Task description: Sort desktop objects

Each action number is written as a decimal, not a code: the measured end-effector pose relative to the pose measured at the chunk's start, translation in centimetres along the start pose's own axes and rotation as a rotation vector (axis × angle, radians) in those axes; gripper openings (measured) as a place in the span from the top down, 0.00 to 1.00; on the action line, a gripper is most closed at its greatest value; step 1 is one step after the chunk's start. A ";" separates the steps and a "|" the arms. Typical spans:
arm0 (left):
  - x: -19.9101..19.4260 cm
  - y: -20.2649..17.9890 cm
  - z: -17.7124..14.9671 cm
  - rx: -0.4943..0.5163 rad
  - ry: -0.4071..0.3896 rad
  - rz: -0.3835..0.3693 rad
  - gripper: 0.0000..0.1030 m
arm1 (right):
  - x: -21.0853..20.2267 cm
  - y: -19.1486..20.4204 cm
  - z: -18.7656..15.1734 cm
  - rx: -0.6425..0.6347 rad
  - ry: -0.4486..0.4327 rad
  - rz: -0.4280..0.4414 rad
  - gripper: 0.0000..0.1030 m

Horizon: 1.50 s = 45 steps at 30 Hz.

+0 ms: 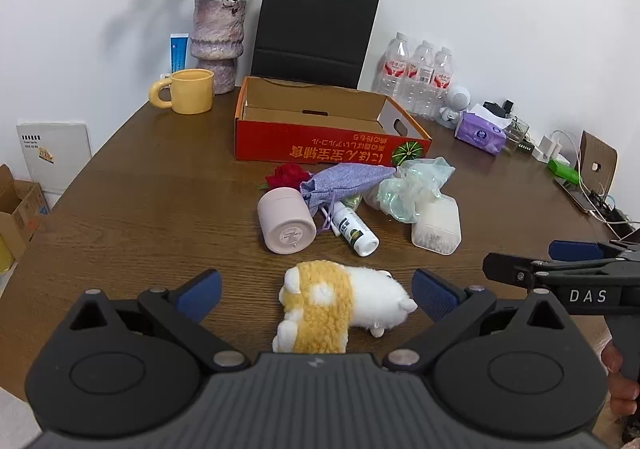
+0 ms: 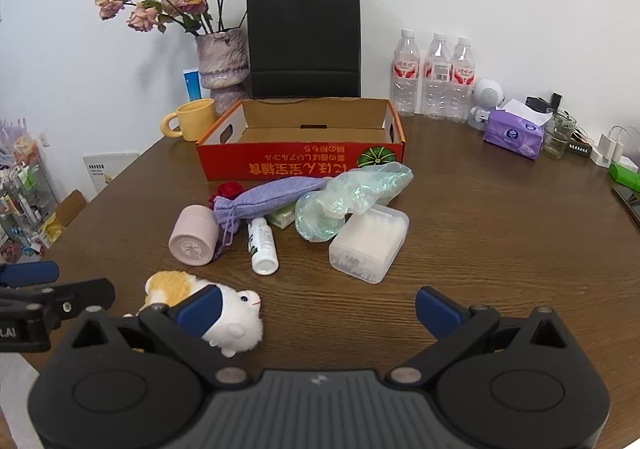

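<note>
A white and yellow plush toy (image 1: 340, 307) lies on the wooden table, between the open fingers of my left gripper (image 1: 316, 295). It also shows in the right wrist view (image 2: 236, 319). My right gripper (image 2: 320, 309) is open and empty over bare table to the toy's right. Beyond lies a pile: a pink jar (image 1: 286, 225) on its side, a purple pouch (image 1: 340, 181), a white bottle (image 1: 356, 229), a crumpled green bag (image 1: 412, 185), a clear cotton-swab box (image 1: 436, 225) and a red flower (image 1: 286, 175). An open red cardboard box (image 1: 320, 145) stands behind the pile.
A yellow mug (image 1: 188, 91), a vase of dried roses (image 1: 216, 41), a black paper bag (image 1: 316, 29), three water bottles (image 1: 420, 69), a purple tissue pack (image 1: 482, 131) and chargers with cables (image 1: 560, 153) line the back and right edge.
</note>
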State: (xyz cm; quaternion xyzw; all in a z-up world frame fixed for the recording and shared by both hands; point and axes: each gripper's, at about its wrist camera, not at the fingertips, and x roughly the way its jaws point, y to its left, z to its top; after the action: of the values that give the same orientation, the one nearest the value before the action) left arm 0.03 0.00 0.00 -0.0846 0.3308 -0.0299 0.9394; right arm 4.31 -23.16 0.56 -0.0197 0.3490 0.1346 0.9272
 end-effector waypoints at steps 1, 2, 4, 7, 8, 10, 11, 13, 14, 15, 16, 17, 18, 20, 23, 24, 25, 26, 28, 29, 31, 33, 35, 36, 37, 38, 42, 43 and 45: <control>0.0 0.0 0.0 0.001 0.001 0.000 0.00 | 0.0 0.0 0.0 -0.004 -0.003 -0.003 0.00; 0.0 0.0 0.0 0.002 0.002 0.001 0.00 | 0.0 0.0 0.0 -0.008 -0.005 -0.006 0.00; 0.1 0.0 0.0 0.005 0.003 0.002 0.00 | 0.0 0.0 -0.1 -0.016 -0.011 -0.012 0.00; 0.1 0.0 0.1 0.008 0.006 0.003 0.00 | 0.1 0.0 -0.2 -0.028 -0.019 -0.022 0.00; 0.1 0.0 0.1 0.009 0.007 0.004 0.00 | 0.0 0.1 -0.2 -0.025 -0.022 -0.021 0.00; 0.2 0.0 0.1 0.012 0.008 0.005 0.00 | 0.0 0.3 0.0 -0.013 -0.013 -0.018 0.00; 0.2 0.0 0.1 0.013 0.009 0.005 0.00 | 0.0 0.1 0.0 -0.010 -0.013 -0.013 0.00; 0.2 0.0 0.1 0.015 0.011 0.006 0.00 | 0.0 -0.1 -0.1 -0.007 -0.011 -0.006 0.00; 0.2 0.0 0.1 0.016 0.011 0.006 0.00 | 0.0 -0.1 -0.1 -0.007 -0.010 -0.006 0.00; 0.3 0.0 0.1 0.017 0.012 0.006 0.00 | 0.1 0.0 -0.1 -0.006 -0.006 -0.005 0.00; 0.3 0.0 0.1 0.017 0.013 0.006 0.00 | 0.1 0.0 -0.1 -0.005 -0.004 -0.005 0.00; 0.3 0.0 0.2 0.018 0.013 0.005 0.00 | 0.2 0.0 0.0 -0.004 -0.002 -0.006 0.00; 0.4 -0.1 0.2 0.018 0.013 0.004 0.00 | 0.2 0.0 0.0 -0.003 -0.001 -0.007 0.00; 0.4 -0.1 0.2 0.019 0.014 0.003 0.00 | 0.2 0.0 0.0 -0.002 -0.002 -0.007 0.00; 0.5 -0.1 0.1 0.023 0.014 0.000 0.00 | 0.3 0.0 0.0 -0.002 0.000 -0.005 0.00; 0.5 -0.2 0.1 0.025 0.014 0.000 0.00 | 0.3 -0.1 0.0 -0.002 0.001 -0.005 0.00; 0.5 -0.2 0.1 0.026 0.014 -0.001 0.00 | 0.3 -0.1 0.0 -0.001 0.001 -0.004 0.00; 0.6 -0.3 0.1 0.026 0.014 0.000 0.00 | 0.3 -0.1 0.0 -0.001 0.002 -0.005 0.00; 0.6 -0.3 0.1 0.024 0.015 0.001 0.00 | 0.4 -0.1 0.0 0.000 0.003 -0.005 0.00; 0.6 -0.3 0.1 0.024 0.015 0.002 0.00 | 0.4 -0.1 0.0 0.000 0.003 -0.004 0.00; 0.6 -0.3 0.1 0.024 0.016 0.002 0.00 | 0.5 -0.2 -0.1 0.001 0.003 -0.003 0.00; 0.7 -0.3 0.1 0.025 0.018 0.002 0.00 | 0.6 -0.3 0.0 0.002 0.008 -0.002 0.00; 0.7 -0.3 0.1 0.024 0.021 0.002 0.00 | 0.7 -0.2 0.0 0.003 0.012 -0.001 0.00; 0.8 -0.3 0.1 0.024 0.022 0.003 0.00 | 0.7 -0.3 0.0 0.002 0.014 0.001 0.00; 0.8 -0.3 0.1 0.024 0.023 0.004 0.00 | 0.8 -0.3 -0.1 0.002 0.018 0.004 0.00; 0.8 -0.3 0.1 0.024 0.023 0.003 0.00 | 0.9 -0.2 -0.1 0.003 0.023 0.008 0.00; 0.8 -0.4 0.0 0.029 0.024 0.001 0.00 | 1.0 -0.2 -0.3 0.001 0.032 0.013 0.00; 0.8 -0.4 0.0 0.029 0.024 0.000 0.00 | 1.1 -0.2 -0.3 0.002 0.032 0.013 0.00; 0.8 -0.3 0.0 0.027 0.026 0.001 0.00 | 1.1 -0.1 -0.4 0.003 0.032 0.011 0.00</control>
State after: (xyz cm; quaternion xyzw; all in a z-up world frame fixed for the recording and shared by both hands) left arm 0.69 -0.43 -0.46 -0.0712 0.3427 -0.0352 0.9361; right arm 4.90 -23.07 -0.43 -0.0185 0.3641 0.1388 0.9208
